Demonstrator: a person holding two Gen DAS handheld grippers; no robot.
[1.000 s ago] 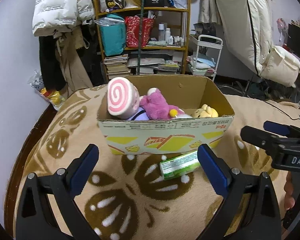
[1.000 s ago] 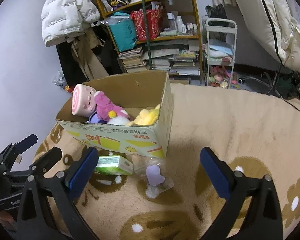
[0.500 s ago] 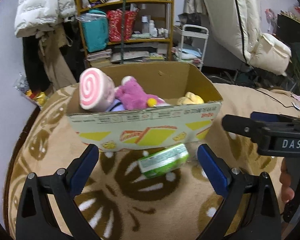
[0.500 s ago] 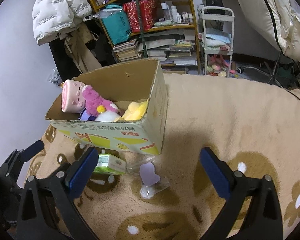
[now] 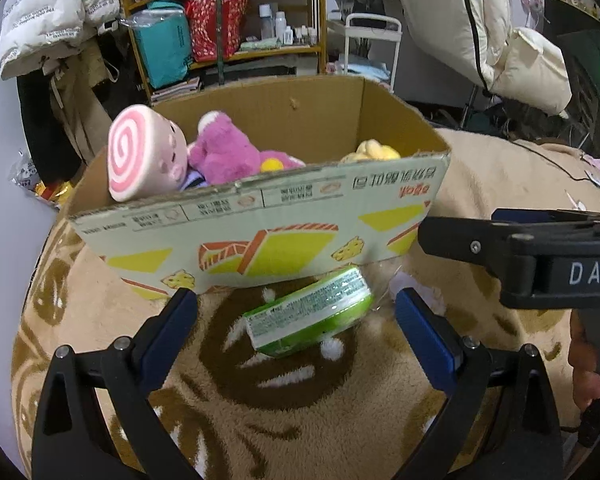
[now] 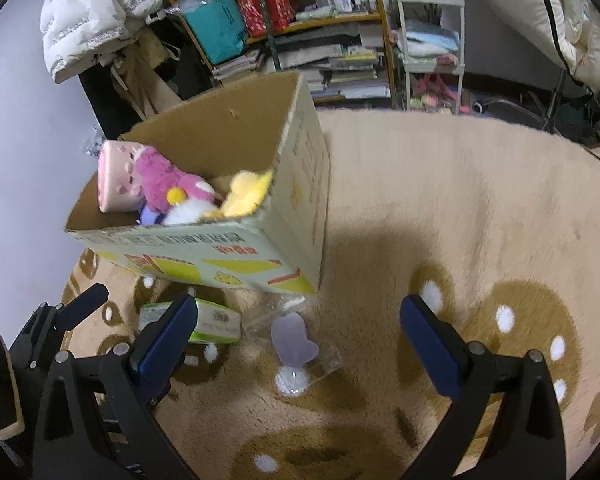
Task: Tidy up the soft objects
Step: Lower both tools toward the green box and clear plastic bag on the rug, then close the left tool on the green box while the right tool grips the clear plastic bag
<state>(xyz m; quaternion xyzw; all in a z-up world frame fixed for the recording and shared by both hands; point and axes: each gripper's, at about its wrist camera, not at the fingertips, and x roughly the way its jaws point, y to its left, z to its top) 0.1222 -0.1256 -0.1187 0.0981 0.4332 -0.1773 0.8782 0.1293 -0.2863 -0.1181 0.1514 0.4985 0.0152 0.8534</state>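
Lower left of the right wrist view: left gripper [image 5: 296, 322] spread wide around one green pack [image 5: 309, 316]. Centre: one cardboard box [image 6: 228, 258] blocks behind, four plushies inside. Right gripper [image 6: 296, 340] also wide apart, over one clear packet [image 6: 294, 344].

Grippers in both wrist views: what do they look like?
Both the left gripper and right gripper have matte black frames with silver screws and two fingers faced with blue pads. White "DAS" lettering marks the right one's body. No cables or sleeves show.
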